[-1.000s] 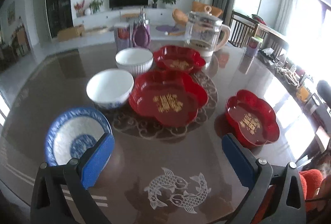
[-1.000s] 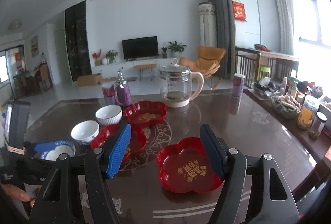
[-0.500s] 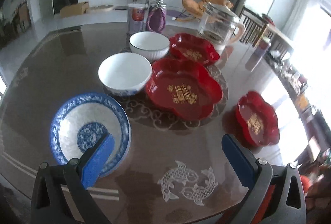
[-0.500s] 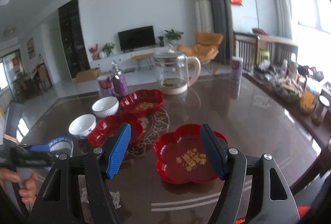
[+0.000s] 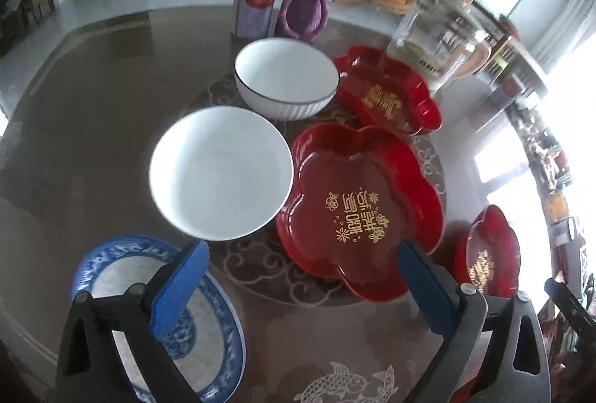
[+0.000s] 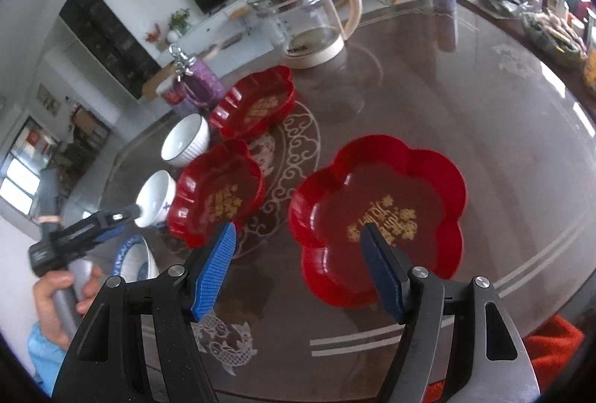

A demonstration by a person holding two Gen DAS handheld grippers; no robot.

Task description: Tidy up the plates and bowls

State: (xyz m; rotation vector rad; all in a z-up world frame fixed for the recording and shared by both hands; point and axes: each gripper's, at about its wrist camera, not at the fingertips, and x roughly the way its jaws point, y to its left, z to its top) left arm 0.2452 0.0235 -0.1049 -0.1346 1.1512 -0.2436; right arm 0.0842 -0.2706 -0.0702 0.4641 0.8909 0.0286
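Plates, bowls unmoved | left gripper (image 5: 298,276) wide, nearer blue plate (image 5: 208,339) | right gripper (image 6: 298,265) wide, empty

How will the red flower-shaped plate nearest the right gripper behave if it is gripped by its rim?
The red flower-shaped plate looks like thin glossy plastic, so probably light and somewhat slippery. Its raised scalloped rim should give the pads a hold. Held at one edge, it may tilt.

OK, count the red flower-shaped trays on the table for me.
3. One tray lies nearest the right tongs; the middle tray touches a white bowl; the far tray sits by the glass kettle.
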